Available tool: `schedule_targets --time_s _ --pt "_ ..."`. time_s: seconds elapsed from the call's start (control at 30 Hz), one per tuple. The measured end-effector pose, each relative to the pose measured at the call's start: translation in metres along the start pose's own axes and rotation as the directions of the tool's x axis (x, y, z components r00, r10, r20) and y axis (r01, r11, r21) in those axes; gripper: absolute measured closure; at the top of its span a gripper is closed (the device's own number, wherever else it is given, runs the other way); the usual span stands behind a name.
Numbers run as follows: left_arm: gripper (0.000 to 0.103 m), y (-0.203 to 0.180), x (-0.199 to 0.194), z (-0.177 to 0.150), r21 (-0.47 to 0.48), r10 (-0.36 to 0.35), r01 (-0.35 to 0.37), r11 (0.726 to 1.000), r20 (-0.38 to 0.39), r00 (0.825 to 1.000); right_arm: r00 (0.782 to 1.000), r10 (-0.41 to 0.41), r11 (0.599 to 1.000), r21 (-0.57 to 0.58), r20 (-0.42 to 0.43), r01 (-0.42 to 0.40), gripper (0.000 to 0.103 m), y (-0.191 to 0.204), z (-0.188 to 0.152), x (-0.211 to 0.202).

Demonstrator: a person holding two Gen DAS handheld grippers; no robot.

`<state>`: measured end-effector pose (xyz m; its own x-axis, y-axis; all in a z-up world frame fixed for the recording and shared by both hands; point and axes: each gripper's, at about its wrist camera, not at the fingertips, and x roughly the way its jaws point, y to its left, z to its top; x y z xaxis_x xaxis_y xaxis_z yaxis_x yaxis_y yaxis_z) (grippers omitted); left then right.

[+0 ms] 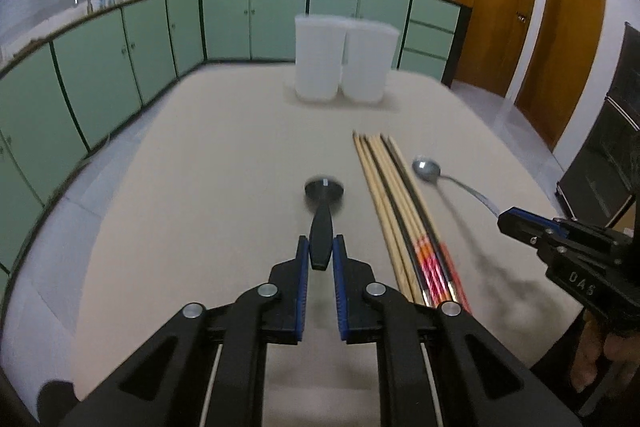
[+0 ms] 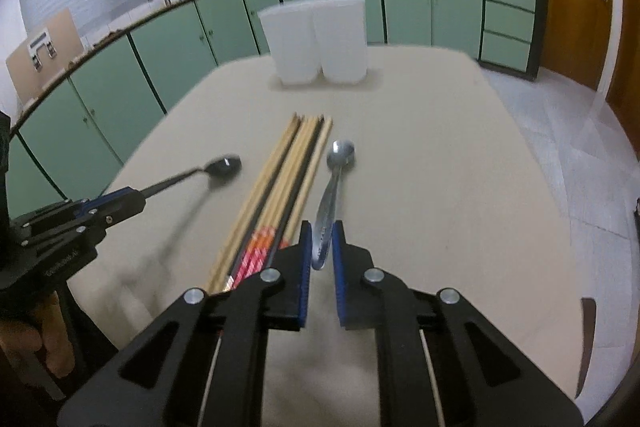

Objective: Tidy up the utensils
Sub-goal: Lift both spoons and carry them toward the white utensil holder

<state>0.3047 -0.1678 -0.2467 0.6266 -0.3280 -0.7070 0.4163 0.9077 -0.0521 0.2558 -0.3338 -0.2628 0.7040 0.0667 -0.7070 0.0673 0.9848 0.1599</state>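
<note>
My left gripper (image 1: 321,241) is shut on the handle of a black spoon (image 1: 323,205) and holds it above the beige table (image 1: 224,163); the black spoon also shows in the right wrist view (image 2: 224,166). My right gripper (image 2: 321,227) is shut on the handle of a metal spoon (image 2: 338,163), which also shows in the left wrist view (image 1: 427,169). Several chopsticks (image 1: 394,195) lie in a bundle on the table between the two spoons, also in the right wrist view (image 2: 286,179). Two white containers (image 1: 342,61) stand side by side at the table's far end.
Green cabinets (image 1: 140,55) with a counter and sink run along the far wall. Wooden doors (image 1: 532,27) stand at the right. A dark appliance (image 1: 608,147) sits near the table's right side. The other gripper (image 1: 516,223) shows at the right edge.
</note>
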Motion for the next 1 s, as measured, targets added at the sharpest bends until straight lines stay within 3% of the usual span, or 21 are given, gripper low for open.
schedule_targets --time_s 0.37,0.6,1.0 --pt "0.091 0.001 -0.008 0.032 0.038 -0.013 0.010 0.999 0.059 0.998 0.998 -0.002 0.999 -0.040 0.060 0.004 0.101 0.002 0.037 -0.010" --pt "0.091 0.016 -0.002 0.051 -0.012 -0.057 0.057 0.998 0.029 0.998 0.997 0.011 0.999 -0.053 0.077 -0.007 0.102 0.003 0.066 -0.013" --pt "0.092 0.027 -0.003 0.079 0.000 -0.095 0.095 0.995 0.036 0.995 0.997 0.046 0.995 -0.094 0.057 -0.040 0.103 0.005 0.121 -0.017"
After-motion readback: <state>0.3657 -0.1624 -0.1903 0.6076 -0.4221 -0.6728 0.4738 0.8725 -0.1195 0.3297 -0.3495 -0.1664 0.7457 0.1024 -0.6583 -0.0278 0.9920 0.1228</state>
